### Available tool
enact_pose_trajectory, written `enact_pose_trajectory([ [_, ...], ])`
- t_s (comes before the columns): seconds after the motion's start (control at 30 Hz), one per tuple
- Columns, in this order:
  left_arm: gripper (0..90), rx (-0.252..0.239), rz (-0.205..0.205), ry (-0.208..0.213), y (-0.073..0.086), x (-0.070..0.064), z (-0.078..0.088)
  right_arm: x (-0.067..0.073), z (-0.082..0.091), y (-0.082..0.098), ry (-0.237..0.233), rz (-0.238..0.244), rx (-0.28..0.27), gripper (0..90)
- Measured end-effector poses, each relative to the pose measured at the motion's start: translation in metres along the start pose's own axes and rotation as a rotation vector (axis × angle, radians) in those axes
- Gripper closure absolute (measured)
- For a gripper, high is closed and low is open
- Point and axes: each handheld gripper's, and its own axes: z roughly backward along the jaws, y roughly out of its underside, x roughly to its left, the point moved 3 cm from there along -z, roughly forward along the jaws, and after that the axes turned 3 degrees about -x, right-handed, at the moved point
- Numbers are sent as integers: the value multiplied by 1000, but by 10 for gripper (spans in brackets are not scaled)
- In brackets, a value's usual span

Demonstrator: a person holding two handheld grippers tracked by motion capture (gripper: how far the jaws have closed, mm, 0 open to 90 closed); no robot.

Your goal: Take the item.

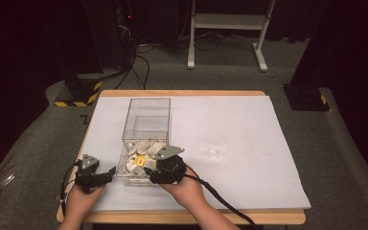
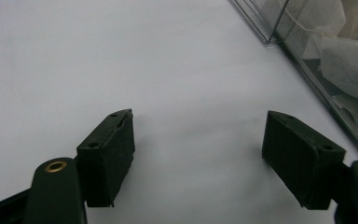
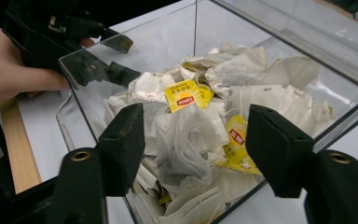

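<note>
Right gripper (image 1: 147,169) sits over the near end of the clear box (image 1: 146,106), jaws reaching in from the person's side. In the right gripper view (image 3: 193,140) the jaws stand apart, partway between wide and narrow, with a heap of tea bags (image 3: 200,135) between and below them; the pads press on nothing that I can make out. A white bag lies directly between the jaws, a yellow tag (image 3: 182,95) just beyond them, a second yellow tag (image 3: 237,135) close by the jaw on the right of that view. The tea bags (image 1: 141,155) fill the box's near end, under and just ahead of this gripper; the far end of the box looks bare. Left gripper (image 1: 111,172) rests on the white sheet (image 1: 249,120) just outside the box's left wall, near the table's front edge. In the left gripper view (image 2: 198,154) its jaws are wide, with bare sheet (image 2: 121,56) between them and the box wall (image 2: 307,70) running along just beyond the jaw on the right of that view, more bags pale behind the wall. From the right gripper view, the left gripper (image 3: 121,60) shows through the box's side, close against it, with the hand (image 3: 14,65) behind. A small clear glass (image 1: 216,143) stands on the sheet well to the right of the right gripper.
</note>
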Motion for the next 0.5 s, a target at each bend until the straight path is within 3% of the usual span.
enact_pose_trajectory([
  [0.03,256,0,1,0,0,0,0,0,-3,1,1,8,12,461],
  [0.33,256,0,2,1,0,0,0,5,-11,5,-3,41,53,567],
  [0.5,256,0,1,1,0,0,0,7,-11,5,-13,54,74,675],
])
